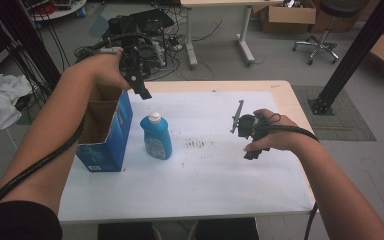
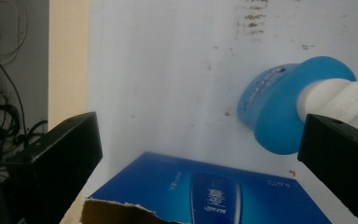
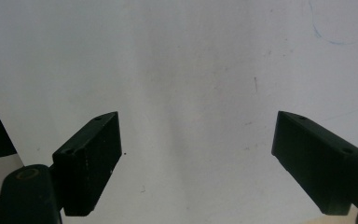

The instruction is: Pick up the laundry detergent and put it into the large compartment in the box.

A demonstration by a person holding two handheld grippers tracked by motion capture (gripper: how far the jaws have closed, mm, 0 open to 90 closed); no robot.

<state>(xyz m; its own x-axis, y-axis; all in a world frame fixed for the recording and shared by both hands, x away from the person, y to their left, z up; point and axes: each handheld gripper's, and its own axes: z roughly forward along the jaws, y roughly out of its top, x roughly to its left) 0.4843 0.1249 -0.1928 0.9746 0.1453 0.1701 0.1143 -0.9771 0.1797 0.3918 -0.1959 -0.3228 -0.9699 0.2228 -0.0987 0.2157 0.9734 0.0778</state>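
Left gripper point(image 1: 139, 82): you hold it raised at upper left of the high view, above the box's open top; jaws wide apart, nothing between them. In its own view the jaws frame the box edge at bottom centre and the bottle at right.

Right gripper point(image 1: 243, 131): you hold it at centre right of the high view, low over the sheet; jaws spread wide, empty, bare sheet between them in its own view.

Box point(image 1: 105, 135): blue carton, left of centre, upright, top torn open. White writing on its face point(image 2: 216, 198), too blurred to read.

Bottle point(image 1: 156, 136): blue, white cap point(image 2: 338, 99), upright just right of the box, apart from it. Pale label, text illegible.

Sheet point(image 1: 215, 170): white, covers the table point(image 1: 292, 100); dark smudges right of the bottle.
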